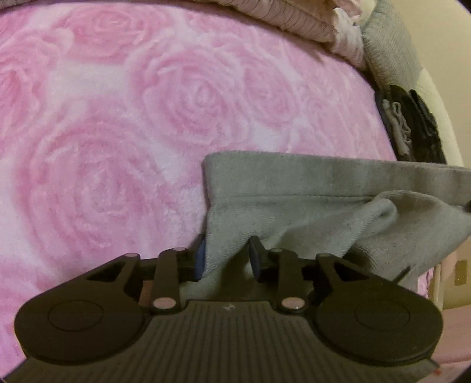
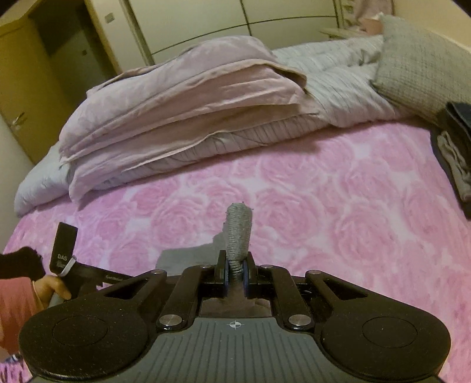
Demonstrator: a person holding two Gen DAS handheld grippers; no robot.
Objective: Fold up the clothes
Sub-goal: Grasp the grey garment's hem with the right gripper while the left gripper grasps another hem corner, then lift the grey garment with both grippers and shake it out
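A grey garment [image 1: 309, 188] hangs spread out over the pink rose-patterned blanket [image 1: 117, 132]. My left gripper [image 1: 227, 259] is shut on a bunch of its left edge, and cloth fills the gap between the blue pads [image 1: 200, 259]. In the right wrist view my right gripper [image 2: 235, 274] is shut on a ribbed grey strip of the garment [image 2: 239, 229], which sticks up between the fingers. More grey cloth [image 2: 182, 256] shows just beyond it. A hand [image 2: 53, 288] holds the left gripper's handle [image 2: 63, 250] at the lower left.
A folded pinkish duvet [image 2: 182, 112] and a striped cover lie across the far side of the bed. A grey pillow [image 2: 421, 67] rests at the back right, with a stack of dark folded clothes [image 2: 453, 153] on the right edge. Wardrobe doors [image 2: 235, 20] stand behind.
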